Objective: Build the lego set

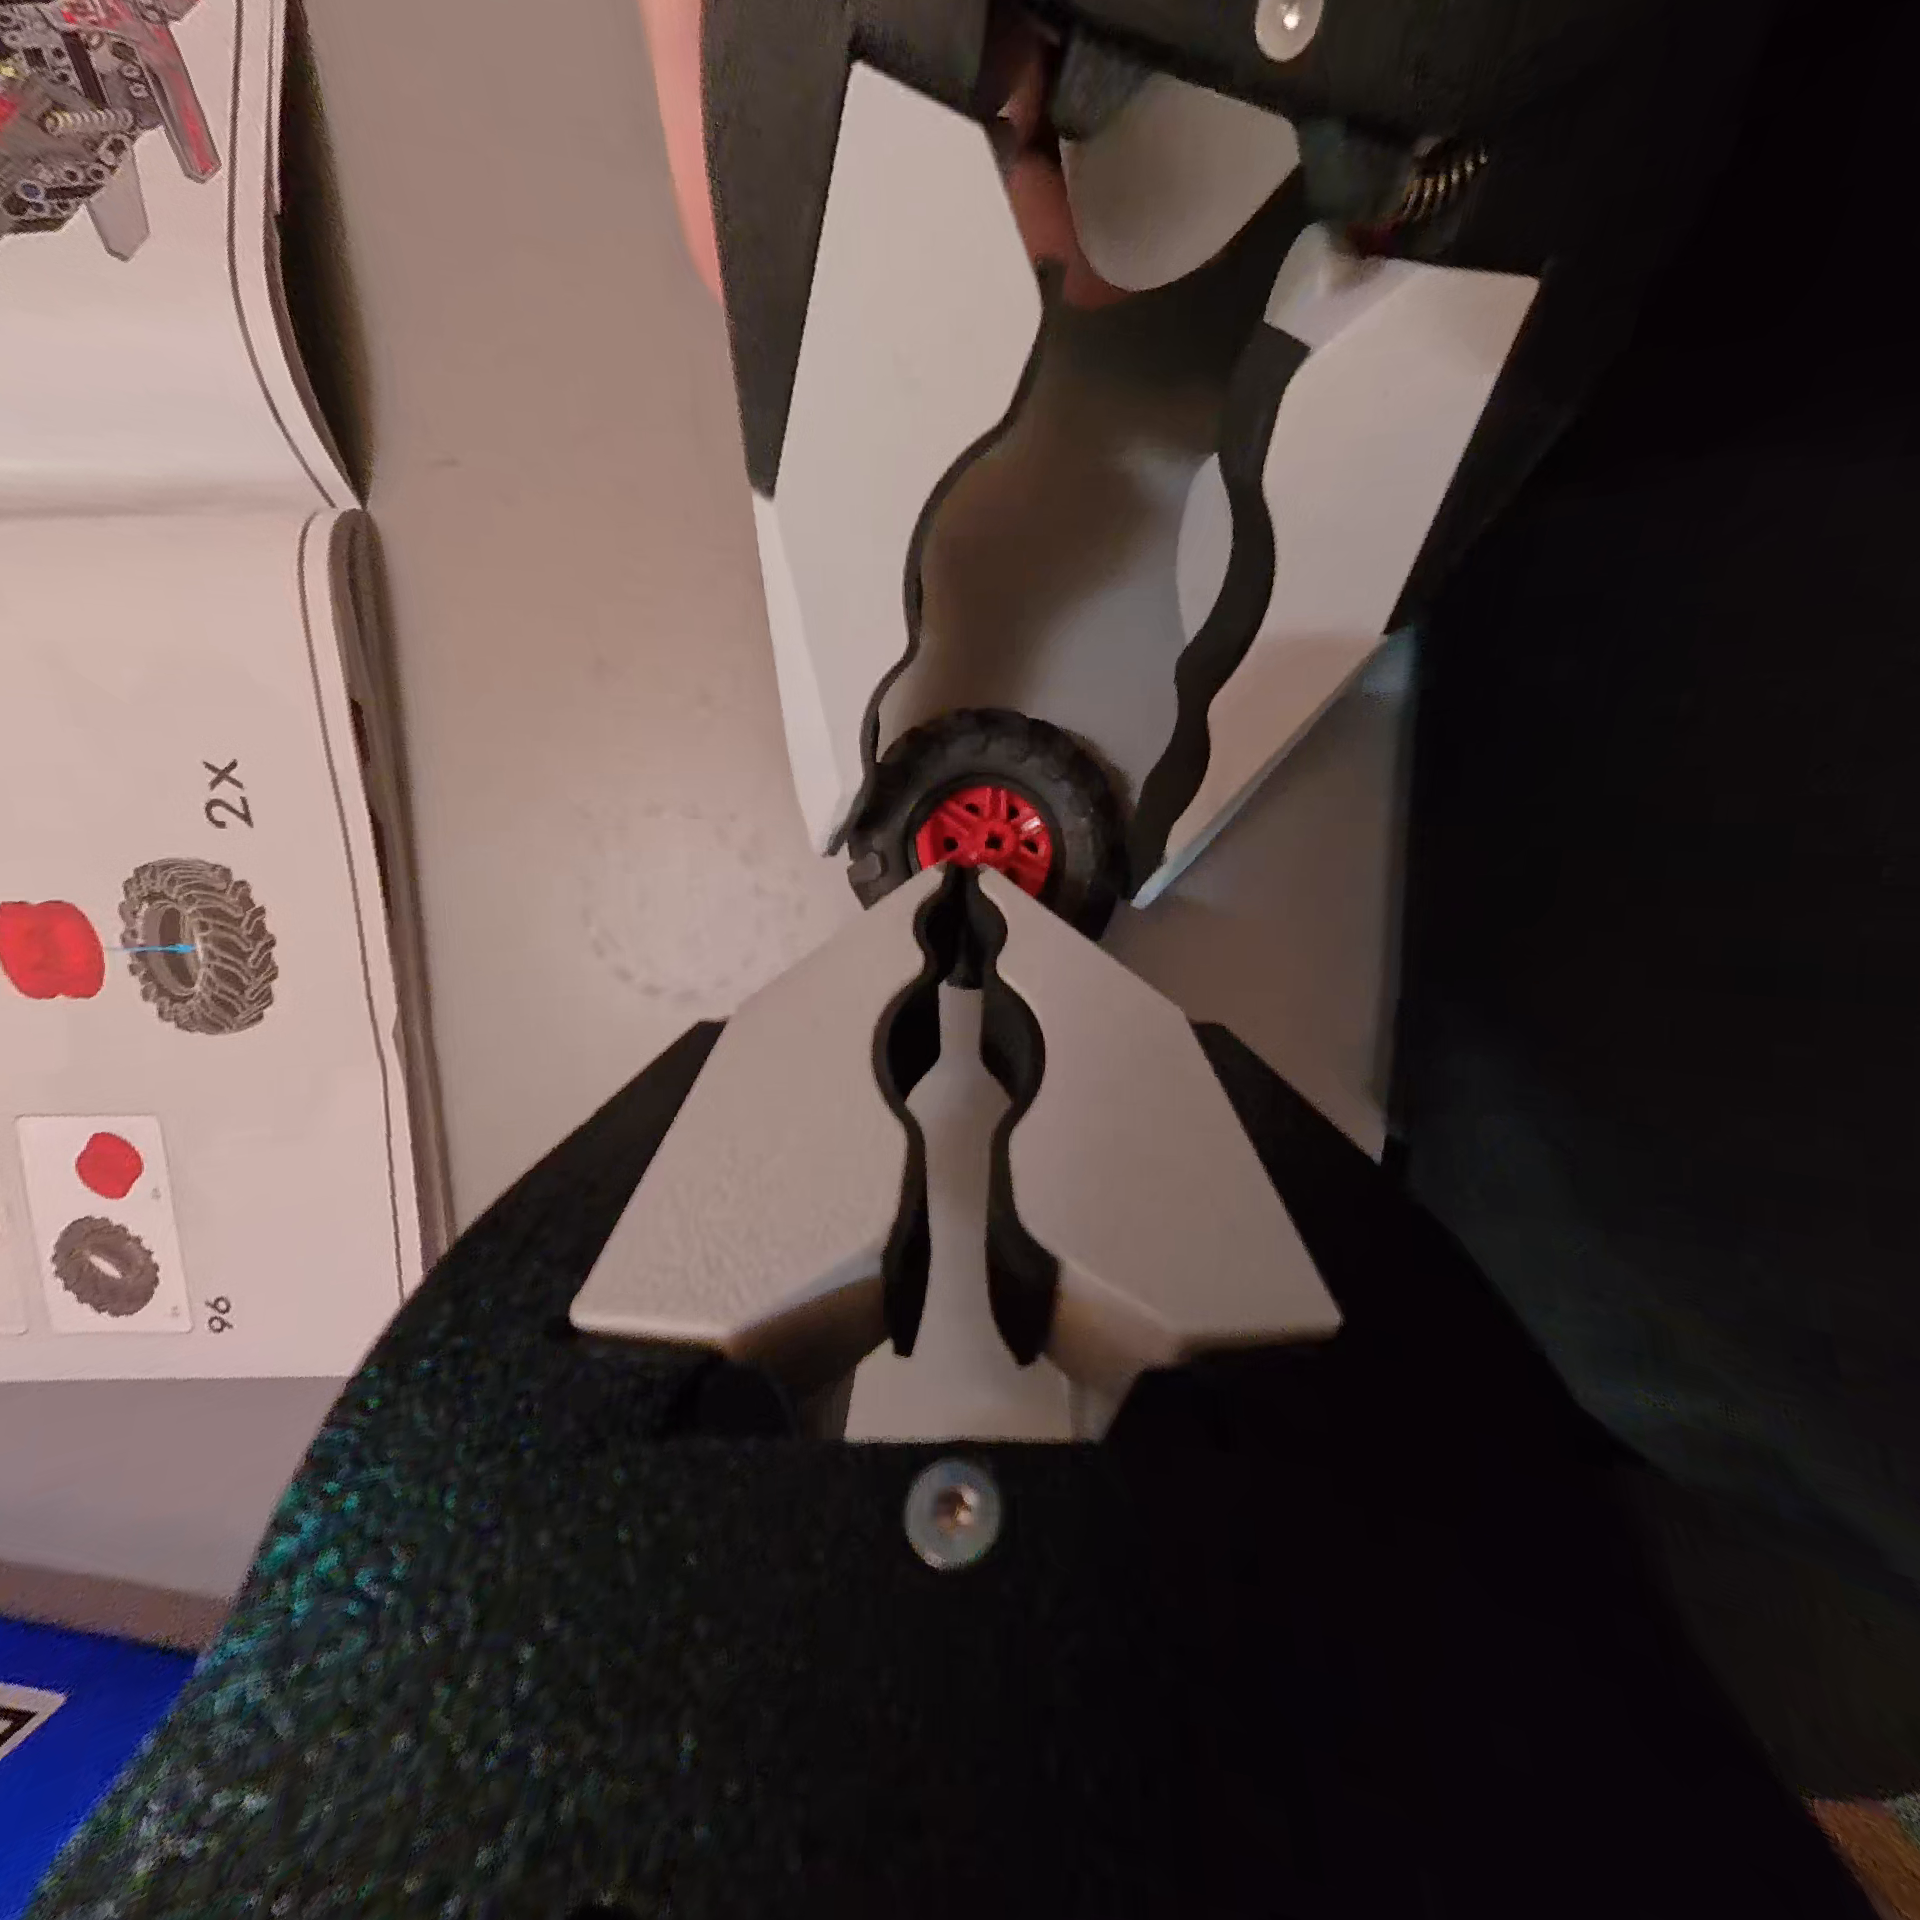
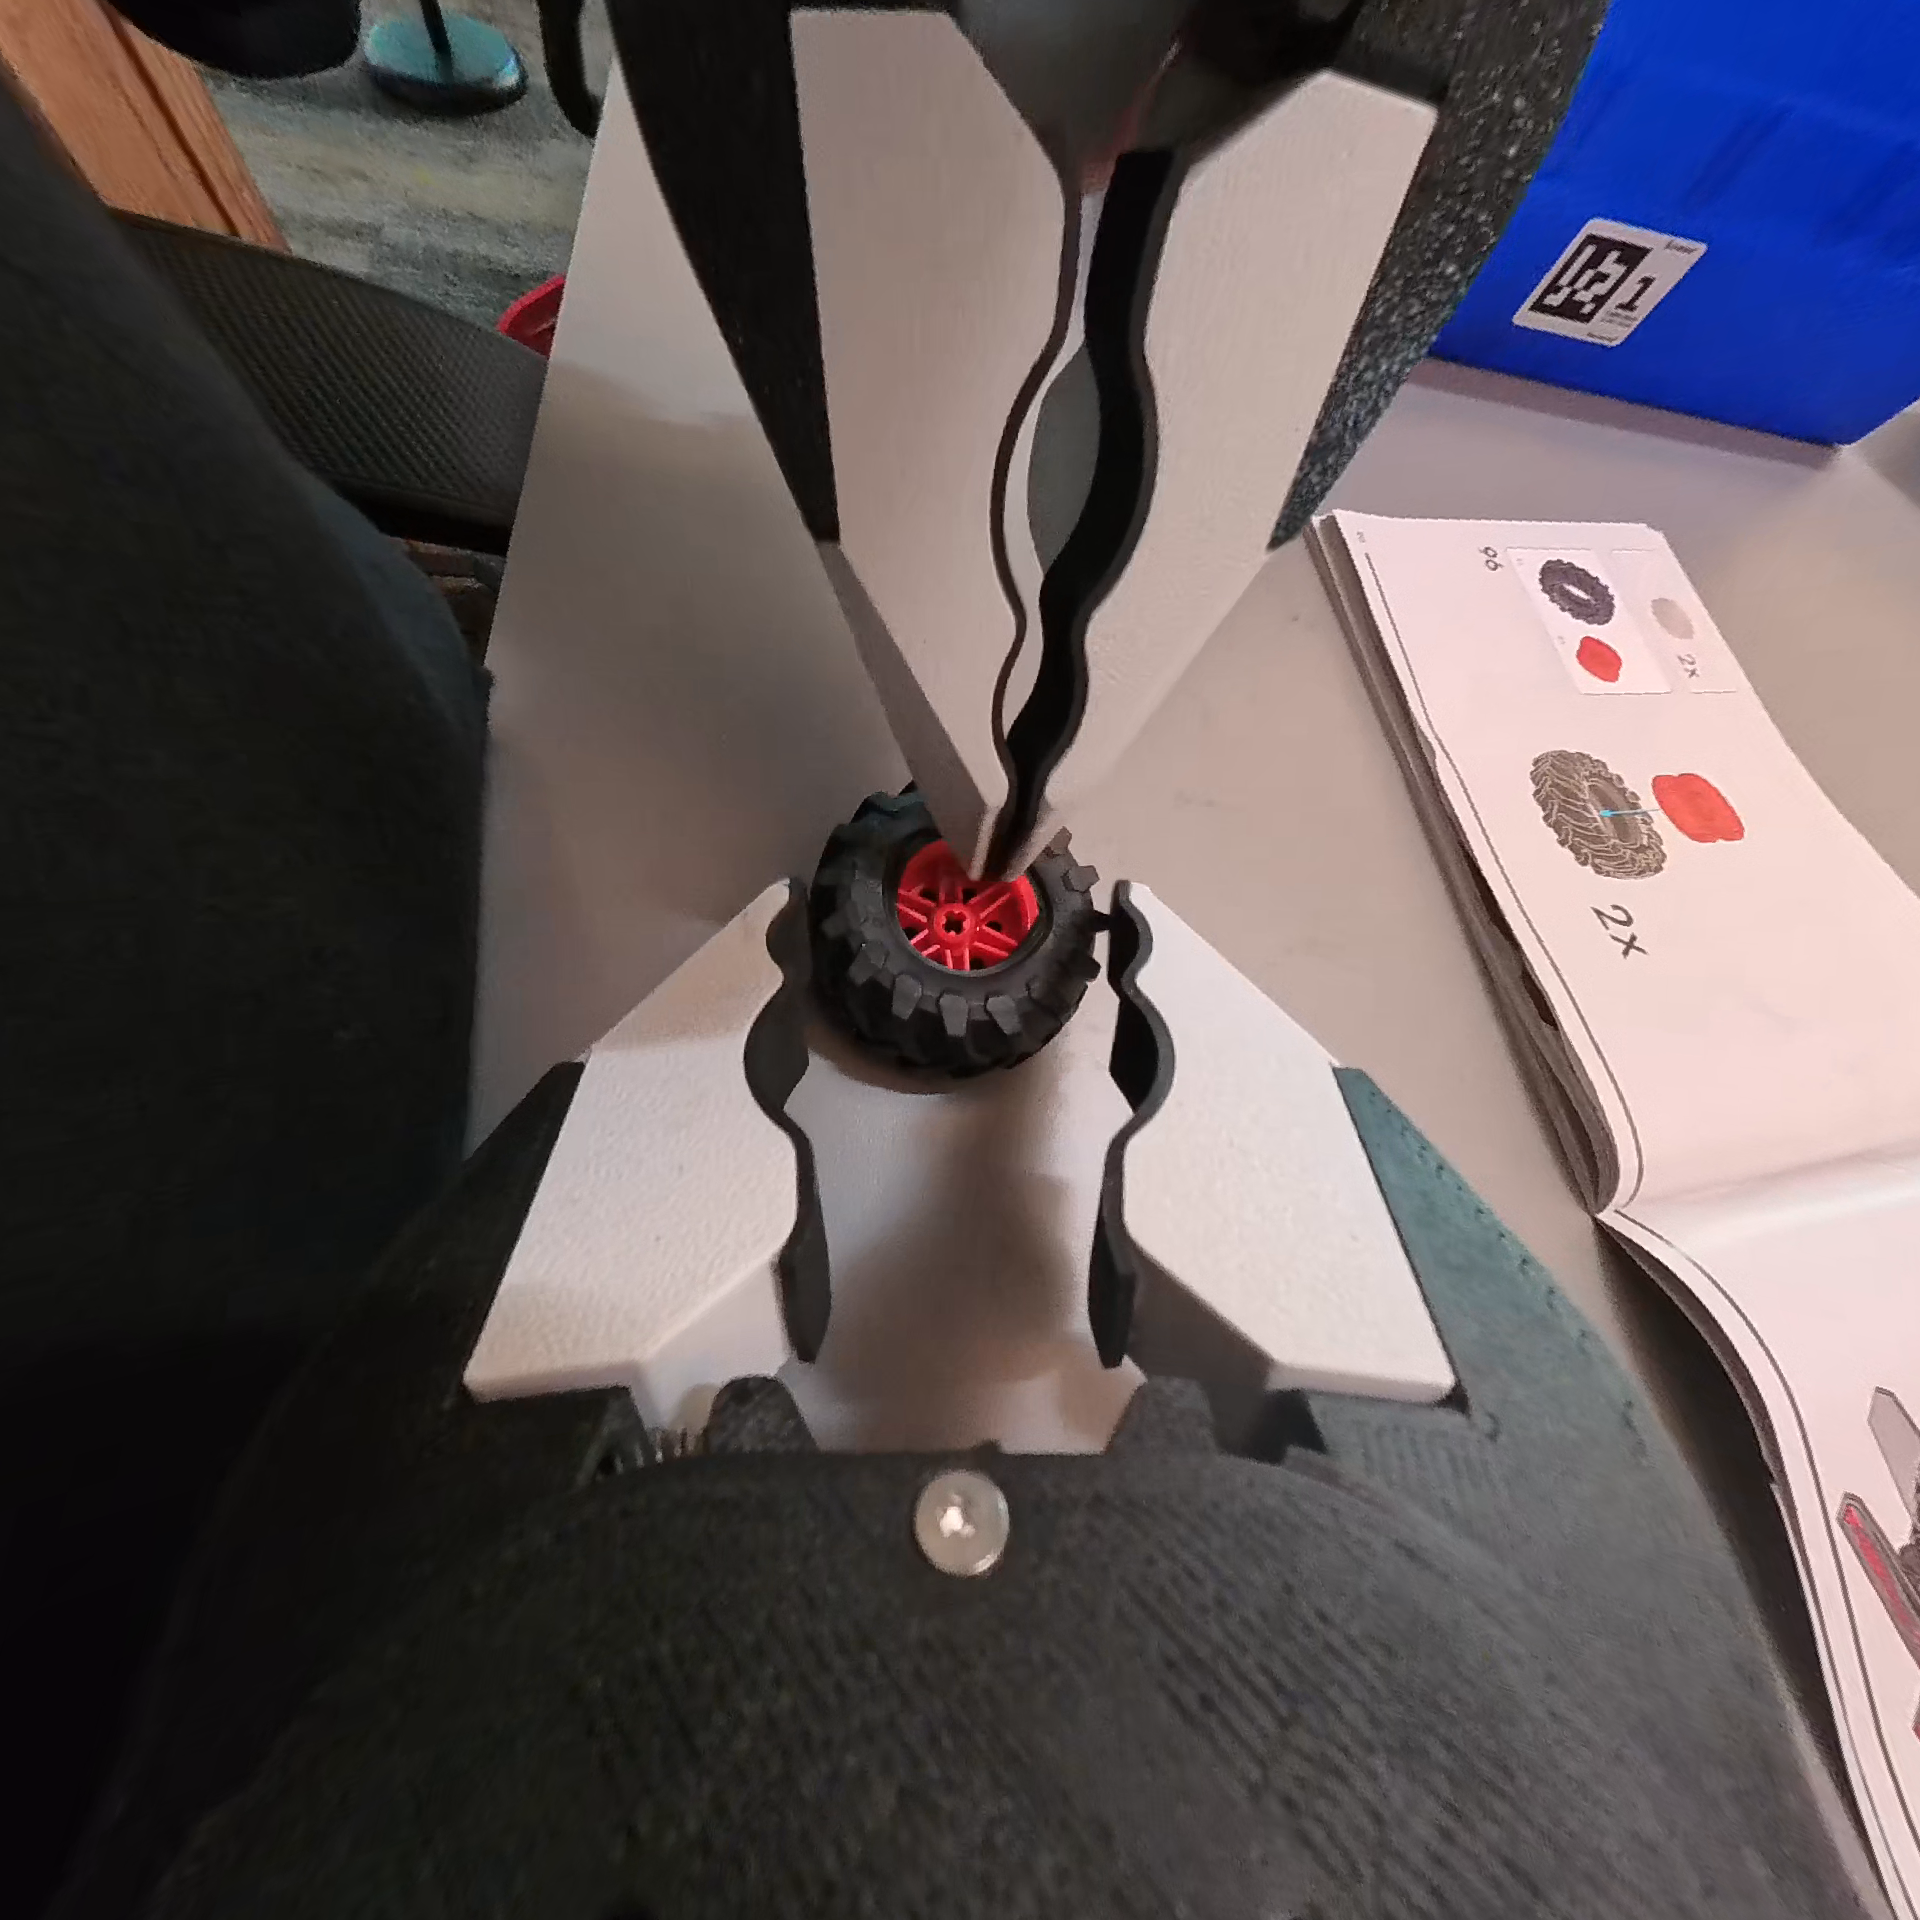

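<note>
A small wheel, a black knobby tyre (image 2: 956, 1013) with a red hub (image 2: 956, 920) in it, lies flat on the pale table (image 2: 1247, 790). My right gripper (image 2: 958, 909) straddles the tyre, one pad against each side. My left gripper (image 2: 1003, 847) comes in from the far side, jaws shut, tips resting on the rim of the red hub. In the left wrist view my left gripper (image 1: 961, 878) touches the hub (image 1: 982, 831) from below. There the right gripper (image 1: 1003, 826) reaches down from the top around the tyre (image 1: 1081, 784).
An open instruction booklet (image 2: 1714, 935) lies on the table beside the wheel; it also shows in the left wrist view (image 1: 156, 935). A blue bin (image 2: 1714, 208) with a square tag stands behind it. A person's dark clothing (image 2: 208, 831) fills the left side.
</note>
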A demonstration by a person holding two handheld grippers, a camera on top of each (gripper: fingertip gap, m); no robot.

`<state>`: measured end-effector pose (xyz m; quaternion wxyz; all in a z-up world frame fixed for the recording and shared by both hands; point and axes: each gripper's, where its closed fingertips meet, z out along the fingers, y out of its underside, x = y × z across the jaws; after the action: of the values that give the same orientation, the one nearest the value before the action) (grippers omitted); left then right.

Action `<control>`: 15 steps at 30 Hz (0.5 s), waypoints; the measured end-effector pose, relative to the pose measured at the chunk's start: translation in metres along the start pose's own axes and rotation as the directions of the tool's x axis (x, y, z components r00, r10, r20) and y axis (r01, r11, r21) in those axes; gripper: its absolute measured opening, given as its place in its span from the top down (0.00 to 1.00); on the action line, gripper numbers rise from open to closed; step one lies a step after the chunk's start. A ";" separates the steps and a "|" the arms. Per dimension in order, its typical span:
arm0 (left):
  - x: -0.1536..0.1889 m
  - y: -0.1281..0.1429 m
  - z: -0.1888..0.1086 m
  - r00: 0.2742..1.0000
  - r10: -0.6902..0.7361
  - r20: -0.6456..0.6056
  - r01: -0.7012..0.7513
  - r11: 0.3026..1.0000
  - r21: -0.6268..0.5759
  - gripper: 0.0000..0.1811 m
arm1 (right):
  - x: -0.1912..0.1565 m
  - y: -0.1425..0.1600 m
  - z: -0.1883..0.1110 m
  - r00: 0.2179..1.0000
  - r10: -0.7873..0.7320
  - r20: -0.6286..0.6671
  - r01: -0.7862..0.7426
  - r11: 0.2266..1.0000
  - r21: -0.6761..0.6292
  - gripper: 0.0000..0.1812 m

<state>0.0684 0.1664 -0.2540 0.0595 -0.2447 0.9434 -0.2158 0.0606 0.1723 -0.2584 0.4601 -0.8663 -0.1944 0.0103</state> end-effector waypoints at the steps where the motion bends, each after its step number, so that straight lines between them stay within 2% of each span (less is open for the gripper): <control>1: -0.002 0.000 0.000 1.000 0.004 0.013 -0.004 1.000 -0.009 1.00 | 0.000 0.001 0.001 1.000 0.002 -0.002 -0.002 1.000 -0.001 0.68; 3: -0.010 0.004 -0.001 0.998 0.013 0.065 -0.010 0.999 -0.044 1.00 | 0.000 0.002 0.002 1.000 -0.004 -0.008 0.004 1.000 -0.009 0.68; 7: -0.008 0.004 -0.001 0.998 0.032 0.057 -0.030 0.999 -0.043 1.00 | 0.000 0.005 0.003 1.000 0.003 -0.017 -0.003 1.000 -0.031 0.68; 10: -0.001 -0.005 -0.005 1.000 0.005 0.017 -0.006 0.999 0.032 1.00 | 0.000 0.006 0.004 1.000 0.009 -0.022 -0.009 1.000 -0.026 0.68; 15: -0.002 0.002 -0.001 1.000 0.020 0.024 -0.019 0.999 -0.025 1.00 | 0.000 0.006 0.005 1.000 0.007 -0.030 -0.008 0.999 -0.031 0.68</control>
<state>0.0690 0.1695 -0.2539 0.0700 -0.2388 0.9476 -0.2005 0.0620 0.1729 -0.2660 0.4494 -0.8741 -0.1846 -0.0039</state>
